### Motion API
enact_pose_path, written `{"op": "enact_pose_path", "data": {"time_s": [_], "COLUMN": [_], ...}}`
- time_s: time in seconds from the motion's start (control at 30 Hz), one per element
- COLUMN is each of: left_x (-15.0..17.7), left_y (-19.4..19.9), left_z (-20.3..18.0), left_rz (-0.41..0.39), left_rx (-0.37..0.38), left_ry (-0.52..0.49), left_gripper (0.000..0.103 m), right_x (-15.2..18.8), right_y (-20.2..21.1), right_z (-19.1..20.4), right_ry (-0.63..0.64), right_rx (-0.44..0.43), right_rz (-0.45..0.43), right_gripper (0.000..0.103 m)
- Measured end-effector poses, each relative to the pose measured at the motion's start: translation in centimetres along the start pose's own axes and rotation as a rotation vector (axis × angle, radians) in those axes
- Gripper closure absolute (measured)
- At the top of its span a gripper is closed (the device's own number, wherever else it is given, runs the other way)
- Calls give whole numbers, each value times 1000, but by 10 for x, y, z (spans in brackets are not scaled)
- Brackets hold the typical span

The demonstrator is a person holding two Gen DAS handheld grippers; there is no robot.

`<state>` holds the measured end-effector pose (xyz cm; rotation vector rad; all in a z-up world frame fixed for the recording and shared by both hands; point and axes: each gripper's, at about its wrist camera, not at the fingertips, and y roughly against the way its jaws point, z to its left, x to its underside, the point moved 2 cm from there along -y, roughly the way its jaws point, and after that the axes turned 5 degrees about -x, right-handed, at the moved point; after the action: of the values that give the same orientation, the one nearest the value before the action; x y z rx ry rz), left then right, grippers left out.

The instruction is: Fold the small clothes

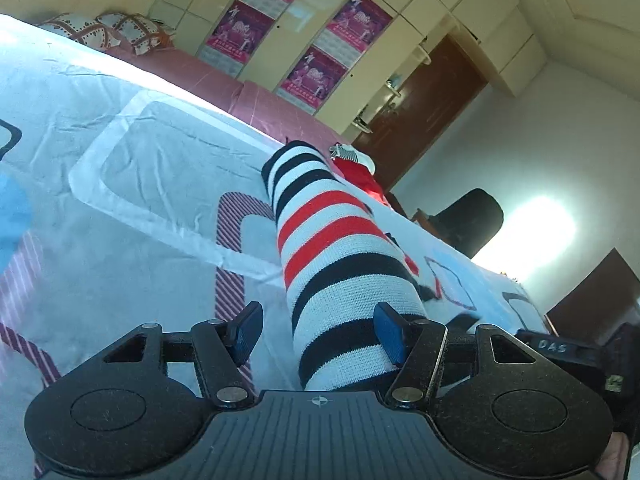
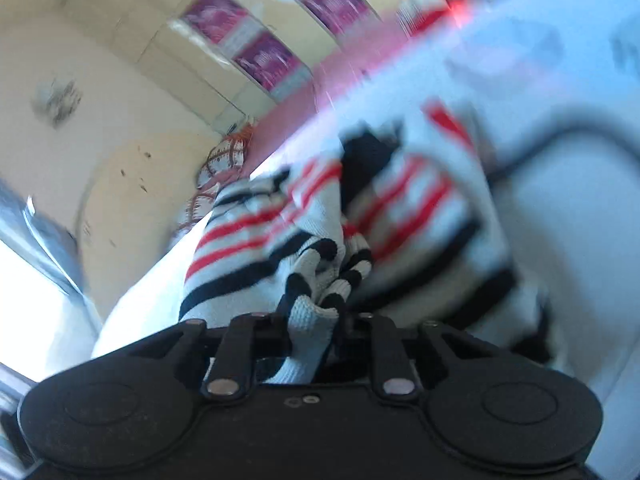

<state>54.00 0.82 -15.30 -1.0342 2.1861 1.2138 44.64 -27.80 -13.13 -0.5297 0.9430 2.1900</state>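
Left tongs (image 1: 320, 332) stand open, pads apart; striped knit garment (image 1: 336, 256) runs lengthwise between them, brushing the right pad (image 1: 390, 334), unpinched. Right tongs (image 2: 316, 322) closed on a bunched fold of the same striped knit (image 2: 308, 340); view blurred. Garment lies on the bed (image 1: 132, 160), pale sheet with printed squares. Beyond: cream wardrobe (image 1: 400, 60) with pink posters (image 1: 240, 28), brown door (image 1: 424, 112), patterned pillows (image 1: 108, 32).

Ribbed knit striped sleeve (image 1: 340, 264), matt cotton bedsheet (image 1: 132, 168)
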Motion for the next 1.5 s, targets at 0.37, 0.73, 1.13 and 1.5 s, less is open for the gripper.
{"op": "enact_pose_path", "data": {"time_s": [0.37, 0.73, 1.13, 1.5], "left_x": [56, 51, 31, 38], "left_y": [-7, 0, -5, 13], "left_z": [-62, -44, -41, -43], "left_rz": [94, 69, 84, 68], "left_rx": [-45, -47, -84, -82], "left_ry": [-203, -168, -210, -226], "left_gripper": [43, 42, 36, 36], "right_x": [28, 17, 18, 15], "right_y": [60, 59, 56, 69], "right_z": [-58, -40, -68, -68], "right_ry": [-10, 27, -82, -60], "right_rx": [92, 58, 71, 98], "right_rz": [-86, -123, -80, -88], "right_gripper": [85, 85, 86, 66]}}
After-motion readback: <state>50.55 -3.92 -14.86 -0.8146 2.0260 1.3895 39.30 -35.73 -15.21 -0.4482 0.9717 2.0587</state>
